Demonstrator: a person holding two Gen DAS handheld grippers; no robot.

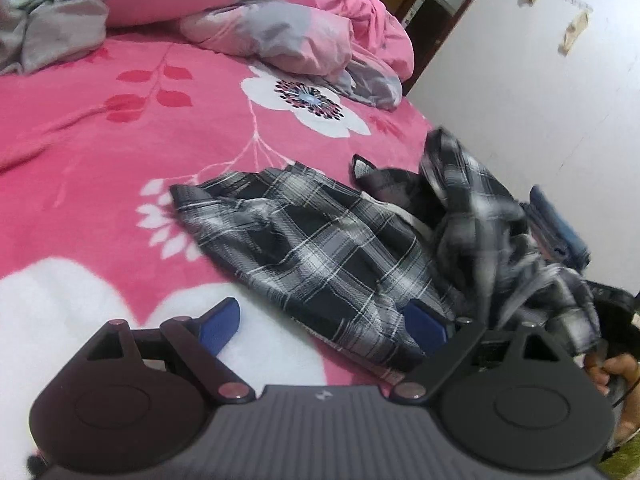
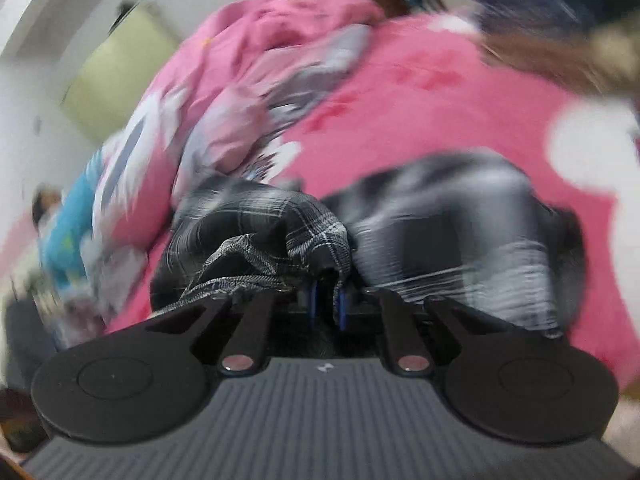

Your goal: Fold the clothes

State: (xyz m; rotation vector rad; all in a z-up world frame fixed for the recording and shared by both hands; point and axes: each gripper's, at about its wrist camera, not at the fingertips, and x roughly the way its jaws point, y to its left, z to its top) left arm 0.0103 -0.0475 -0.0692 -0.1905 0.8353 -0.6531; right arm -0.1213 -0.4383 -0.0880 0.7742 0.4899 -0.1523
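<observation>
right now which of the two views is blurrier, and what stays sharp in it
Right wrist view: heavy motion blur smears the pink floral bedspread; only the right gripper and the black-and-white plaid garment pinched in it stay fairly sharp. Left wrist view: mostly crisp, fisheye-curved, blur only on the plaid's raised right end.

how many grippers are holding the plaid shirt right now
1: the right gripper is shut on the plaid shirt. The left gripper hangs open at its near edge.
</observation>
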